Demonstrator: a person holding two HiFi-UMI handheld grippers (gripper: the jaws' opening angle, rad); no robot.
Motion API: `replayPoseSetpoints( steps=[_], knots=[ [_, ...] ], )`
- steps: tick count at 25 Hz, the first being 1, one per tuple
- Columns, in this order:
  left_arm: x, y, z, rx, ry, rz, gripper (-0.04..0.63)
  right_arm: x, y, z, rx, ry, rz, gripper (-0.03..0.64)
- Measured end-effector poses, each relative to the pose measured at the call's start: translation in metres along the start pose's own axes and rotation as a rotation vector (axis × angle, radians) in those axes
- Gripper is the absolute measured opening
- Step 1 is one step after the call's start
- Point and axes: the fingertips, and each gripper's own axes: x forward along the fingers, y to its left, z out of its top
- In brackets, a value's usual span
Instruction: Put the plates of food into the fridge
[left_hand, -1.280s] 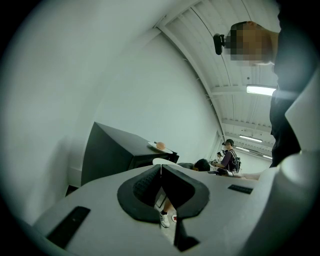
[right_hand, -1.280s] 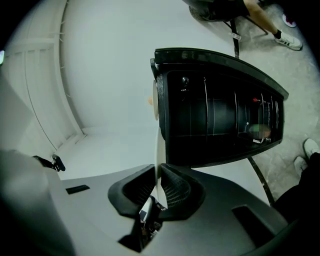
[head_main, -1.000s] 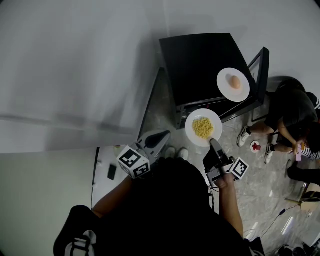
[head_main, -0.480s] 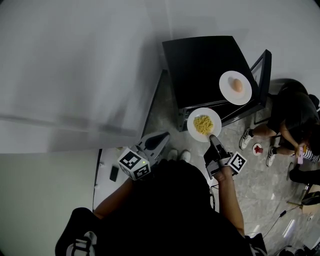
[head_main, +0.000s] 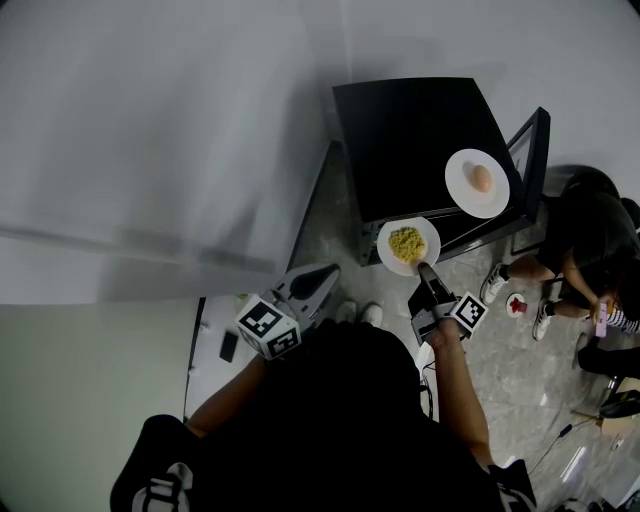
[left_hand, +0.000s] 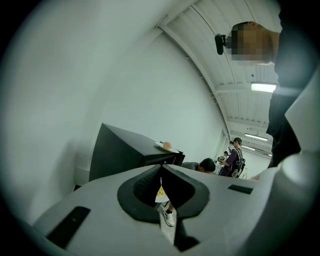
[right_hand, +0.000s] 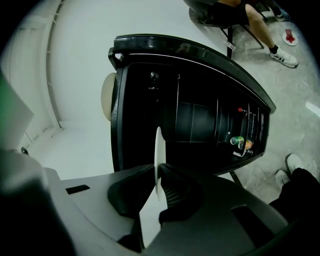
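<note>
– Two plates showed from the head view, correct? Where was each?
– One white plate (head_main: 460, 192) carrying a rounded tan piece of food (head_main: 481, 178) sat on top of the black mini fridge (head_main: 410, 140), near its right front corner. The other plate (head_main: 386, 247), heaped with yellow food (head_main: 406, 243), was up in the air just in front of the fridge's open front, over the grey marbled floor (head_main: 330, 225).
– What held it?
– The right gripper (head_main: 424, 268). Its jaws were clamped on the plate's near rim. In the right gripper view the plate stood edge-on between the black pads (right_hand: 173, 193), pinched on both faces.
– And the fridge itself?
– Its door (head_main: 530, 165) stood swung wide to the right. The right gripper view looked into the dark interior, where shelves and a couple of small cans (right_hand: 237, 141) were visible. Whether those sat on a shelf or in a door rack I couldn't tell.
– The left gripper?
– The left gripper (head_main: 322, 277) was off to the left of the held plate, apart from both plates. Its jaws were closed together with nothing between them.
– Anyone else?
– A seated person (head_main: 585, 225) was right of the door.
</note>
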Motion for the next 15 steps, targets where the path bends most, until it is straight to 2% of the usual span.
replayPoseSetpoints(
  steps=[15],
  knots=[
    [0.006,0.011,0.005,-0.009,0.002,0.023,0.025,0.045,-0.024,0.016,0.058,-0.021,-0.035,0.048]
  ],
)
